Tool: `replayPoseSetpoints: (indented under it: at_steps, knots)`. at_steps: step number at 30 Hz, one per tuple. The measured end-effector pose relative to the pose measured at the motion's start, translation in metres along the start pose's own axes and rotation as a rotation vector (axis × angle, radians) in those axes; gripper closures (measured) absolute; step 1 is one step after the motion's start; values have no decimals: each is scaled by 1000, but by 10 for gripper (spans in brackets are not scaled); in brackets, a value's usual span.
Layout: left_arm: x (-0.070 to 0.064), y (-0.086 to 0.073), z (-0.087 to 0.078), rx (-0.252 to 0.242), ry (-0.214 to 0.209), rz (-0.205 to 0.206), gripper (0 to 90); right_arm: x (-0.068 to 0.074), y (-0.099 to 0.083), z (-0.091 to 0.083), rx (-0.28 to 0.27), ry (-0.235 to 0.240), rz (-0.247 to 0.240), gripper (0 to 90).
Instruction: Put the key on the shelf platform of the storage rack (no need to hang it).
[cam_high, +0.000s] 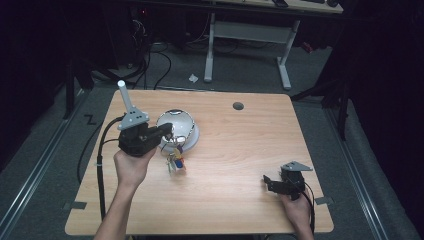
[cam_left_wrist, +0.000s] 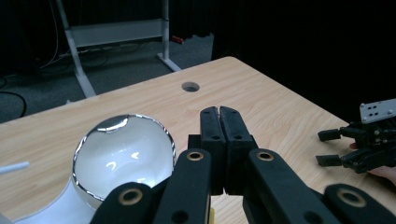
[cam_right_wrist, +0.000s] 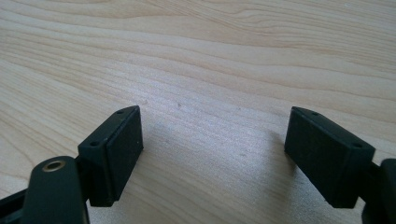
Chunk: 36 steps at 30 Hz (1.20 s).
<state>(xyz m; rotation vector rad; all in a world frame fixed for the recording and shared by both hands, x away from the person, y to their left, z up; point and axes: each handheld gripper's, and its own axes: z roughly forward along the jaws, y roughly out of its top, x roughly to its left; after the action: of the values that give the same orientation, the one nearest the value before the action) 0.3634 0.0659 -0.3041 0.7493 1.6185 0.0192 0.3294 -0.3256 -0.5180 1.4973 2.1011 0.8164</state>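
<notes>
High view: left gripper (cam_high: 167, 134) over table's (cam_high: 240, 150) left half, touching the bowl's (cam_high: 181, 121) near rim; keys (cam_high: 175, 162) dangle beneath it, apparently pinched.
Left gripper view: jaws pressed together, bowl (cam_left_wrist: 119, 158) just left.
Right gripper view: right gripper (cam_right_wrist: 212, 154) jaws wide apart, low over bare wood near the right front corner.
</notes>
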Motion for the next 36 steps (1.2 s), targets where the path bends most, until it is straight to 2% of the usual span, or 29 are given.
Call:
replayPoseSetpoints:
  at_steps: [2, 3, 11, 19, 22, 25, 32, 36]
  knots:
    - [-1, 2, 0, 1, -3, 5, 897, 0, 0, 0, 0, 0, 2, 193]
    - [-7, 8, 1, 7, -5, -13, 897, 0, 0, 0, 0, 0, 2, 193]
    - [-27, 26, 6, 4, -16, -13, 897, 0, 0, 0, 1, 2, 1, 192]
    - [-45, 43, 21, -12, -10, -3, 897, 0, 0, 0, 1, 2, 3, 192]
    - [-47, 47, 25, -14, -10, -10, 897, 0, 0, 0, 1, 3, 1, 192]
    - [-51, 55, 38, -19, 6, -20, 897, 0, 0, 0, 1, 3, 1, 192]
    - [-55, 61, 53, -30, 10, -29, 897, 0, 0, 0, 0, 3, 1, 192]
    - [-54, 62, 60, -36, 21, -17, 897, 0, 0, 0, 0, 3, 1, 192]
